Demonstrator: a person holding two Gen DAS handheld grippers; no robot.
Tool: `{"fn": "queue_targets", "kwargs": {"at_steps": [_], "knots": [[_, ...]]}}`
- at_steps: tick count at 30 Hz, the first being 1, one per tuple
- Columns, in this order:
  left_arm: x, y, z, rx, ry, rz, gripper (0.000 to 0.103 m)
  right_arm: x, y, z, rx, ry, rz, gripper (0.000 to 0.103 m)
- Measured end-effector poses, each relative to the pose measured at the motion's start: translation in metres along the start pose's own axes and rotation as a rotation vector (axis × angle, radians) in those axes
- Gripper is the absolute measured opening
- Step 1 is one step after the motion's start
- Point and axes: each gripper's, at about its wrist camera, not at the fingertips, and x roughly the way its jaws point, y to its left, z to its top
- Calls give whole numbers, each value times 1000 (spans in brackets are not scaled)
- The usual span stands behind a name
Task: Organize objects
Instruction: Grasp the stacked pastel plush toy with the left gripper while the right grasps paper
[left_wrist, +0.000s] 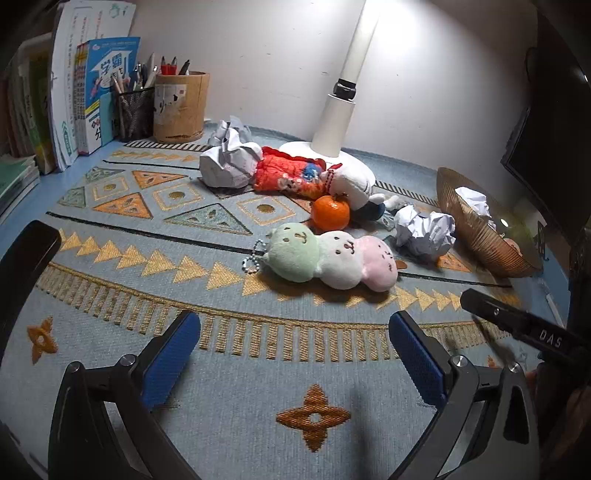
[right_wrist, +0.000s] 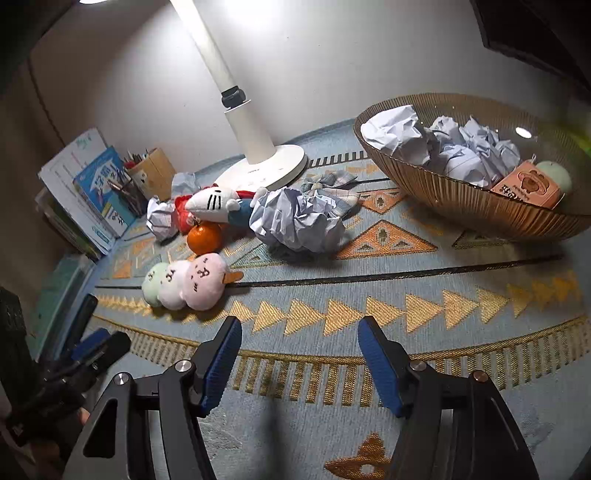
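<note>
Toward the frame's center, beyond both spread, empty jaws, the crumpled paper ball (right_wrist: 299, 221) lies nearer the right gripper (right_wrist: 299, 358), left of the ribbed bowl (right_wrist: 461, 203).

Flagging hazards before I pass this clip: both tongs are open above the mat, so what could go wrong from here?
1. The round orange tangerine touches the white plush doll; pulling either could set it rolling.
2. The ribbed amber glass bowl already looks nearly full of crumpled paper, so the large crumpled white paper ball might spill over.
3. The white lamp base stands close behind the clutter; a reach could bump it.
</note>
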Motion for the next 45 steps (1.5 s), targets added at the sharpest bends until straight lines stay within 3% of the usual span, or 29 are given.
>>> {"fn": "queue_targets", "kwargs": {"at_steps": [2, 6, 8, 10, 13, 15, 16, 17, 19, 20, 24, 28, 32, 34, 35, 36, 41, 42, 45], "knots": [[2, -6, 6, -57, 3, -53, 102, 3, -3, 14, 47, 10, 62, 64], [28, -2, 22, -323, 72, -58, 100, 18, 1, 46, 53, 10, 65, 64], [46, 0, 24, -426, 122, -60, 94, 27, 1, 56, 62, 3, 68, 64], [45, -9, 30, -413, 69, 20, 90, 34, -3, 61, 70, -25, 54, 64], [60, -15, 34, -432, 92, 60, 90, 53, -10, 66, 113, -3, 76, 64], [65, -22, 38, -410, 62, 104, 89, 64, -16, 67, 143, 7, 112, 63], [69, -24, 39, -400, 56, 118, 89, 68, -19, 67, 148, 18, 132, 52], [71, -26, 41, -378, 40, 143, 84, 70, -20, 66, 154, 36, 158, 45], [77, -27, 46, -322, 35, 166, 74, 67, -22, 64, 155, 41, 195, 44], [80, -26, 49, -292, 42, 158, 64, 61, -21, 62, 143, 32, 190, 44], [86, -18, 59, -113, 108, 50, 63, 32, -21, 50, 108, 28, 242, 43], [80, -11, 64, 117, 158, -145, 62, 1, -23, 26, 67, 33, 319, 44], [57, -21, 56, 316, 205, -332, 62, -7, -28, 8, 30, 15, 256, 44], [51, -28, 53, 365, 215, -351, 65, -4, -34, 9, 62, 26, 300, 44], [52, -29, 54, 364, 221, -335, 72, -4, -35, 10, 67, 20, 299, 45], [56, -28, 56, 353, 236, -319, 76, -4, -36, 10, 71, 15, 289, 45], [73, -17, 68, 215, 312, -153, 77, -4, -43, 10, 94, 22, 296, 45], [68, -10, 68, 144, 313, -149, 77, -4, -43, 10, 95, 19, 282, 45], [52, 5, 54, -91, 320, -265, 77, -4, -38, 9, 61, 12, 235, 46]]}}
